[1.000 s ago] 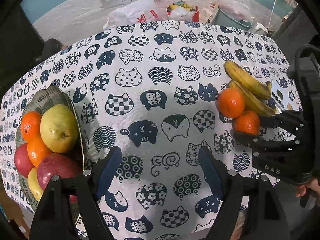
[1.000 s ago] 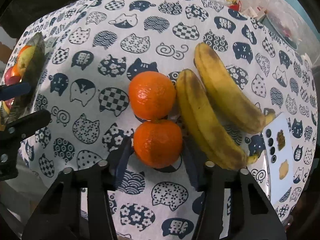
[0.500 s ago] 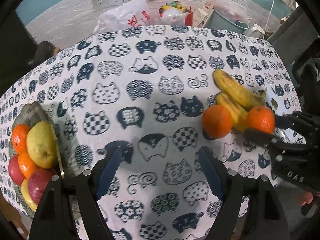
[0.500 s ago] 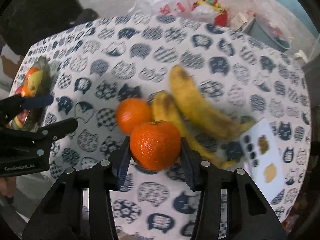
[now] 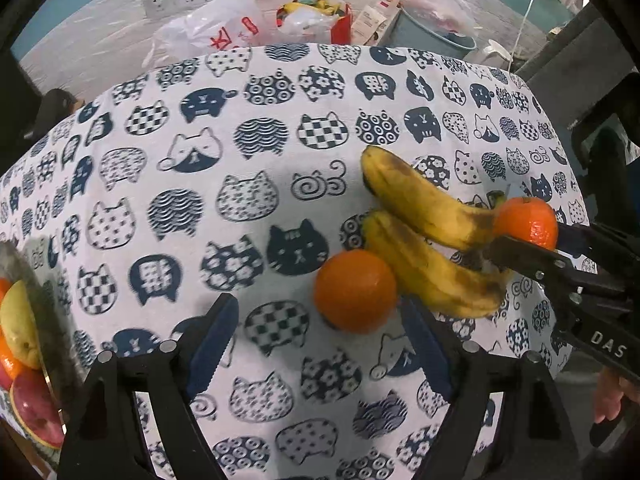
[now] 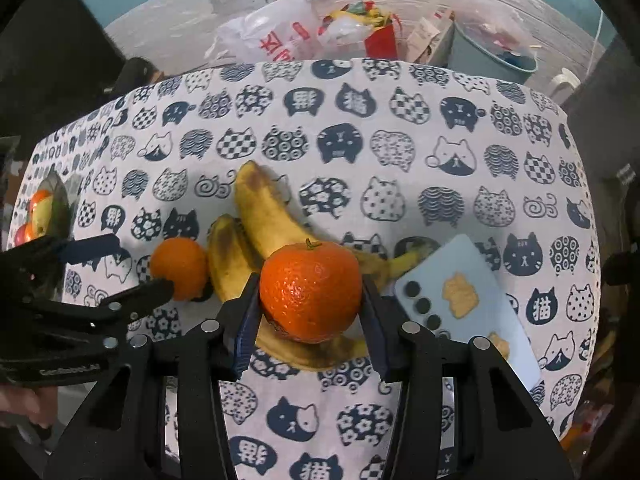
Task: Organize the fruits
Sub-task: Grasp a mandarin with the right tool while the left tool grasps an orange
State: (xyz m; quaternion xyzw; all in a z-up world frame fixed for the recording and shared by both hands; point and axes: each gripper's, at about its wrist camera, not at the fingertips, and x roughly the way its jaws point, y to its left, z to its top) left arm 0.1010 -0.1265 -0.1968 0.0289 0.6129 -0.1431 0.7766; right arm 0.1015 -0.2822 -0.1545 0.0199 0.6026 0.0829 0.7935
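My right gripper (image 6: 310,300) is shut on an orange (image 6: 310,290) and holds it above the two bananas (image 6: 264,220); the held orange also shows in the left wrist view (image 5: 526,222). A second orange (image 5: 355,290) lies on the cat-print tablecloth (image 5: 260,152) beside the bananas (image 5: 424,240), also in the right wrist view (image 6: 179,263). My left gripper (image 5: 316,340) is open, just in front of this orange, its jaws to either side. A fruit bowl (image 5: 36,292) with a pear, oranges and apples sits at the far left.
A pale blue phone (image 6: 464,304) lies right of the bananas. Behind the table stand plastic bags (image 5: 216,32), a red bag (image 5: 316,16) and a grey bin (image 5: 432,30). The table's front edge is close under both grippers.
My right gripper closed on the near orange and lifted it off the cloth. My left gripper moved right, away from the bowl, toward the other orange.
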